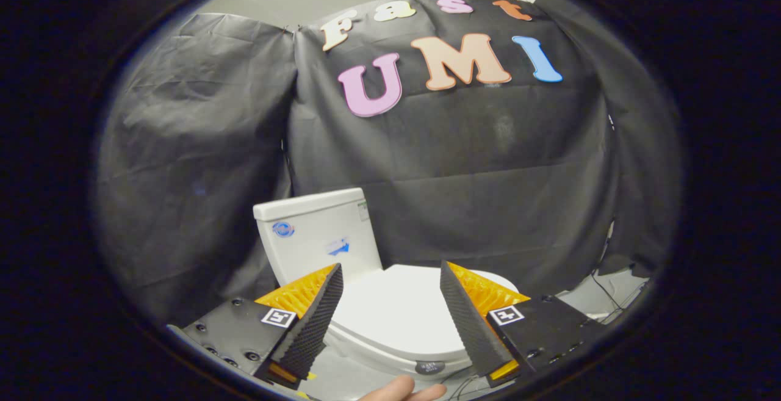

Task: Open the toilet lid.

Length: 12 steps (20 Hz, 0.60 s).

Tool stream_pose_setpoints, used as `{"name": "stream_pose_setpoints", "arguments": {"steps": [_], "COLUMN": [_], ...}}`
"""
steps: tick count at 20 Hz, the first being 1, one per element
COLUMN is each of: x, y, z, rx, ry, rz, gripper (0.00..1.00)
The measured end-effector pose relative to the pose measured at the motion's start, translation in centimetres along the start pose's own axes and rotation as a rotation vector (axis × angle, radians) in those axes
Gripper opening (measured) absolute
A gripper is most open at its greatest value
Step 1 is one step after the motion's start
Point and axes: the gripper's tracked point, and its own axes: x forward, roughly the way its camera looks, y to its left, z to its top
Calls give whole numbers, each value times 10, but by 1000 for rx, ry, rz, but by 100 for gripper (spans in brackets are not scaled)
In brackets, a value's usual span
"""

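Observation:
A white toilet stands ahead of me and a little below. Its lid (396, 309) lies flat and shut over the bowl, seen between my two fingers. The white tank (317, 236) rises behind the lid, on the side of my left finger. My gripper (390, 276) is open, its fingers spread wide with nothing between them, hovering above and short of the lid. The front rim of the bowl (390, 361) shows just below the lid.
Black cloth walls (464, 169) close in the booth behind and beside the toilet. Cables (616, 297) run over the pale floor beyond my right finger. A person's fingertips (406, 390) show below the bowl's front.

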Motion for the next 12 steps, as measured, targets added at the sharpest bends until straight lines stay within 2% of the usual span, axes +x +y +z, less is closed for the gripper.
{"name": "stream_pose_setpoints", "arguments": {"steps": [3,12], "x": [-5,-3], "y": [-7,-27], "z": [14,-13], "rx": [49,105], "ry": [-77,-26], "rz": [-15,-65], "gripper": [99,99]}}
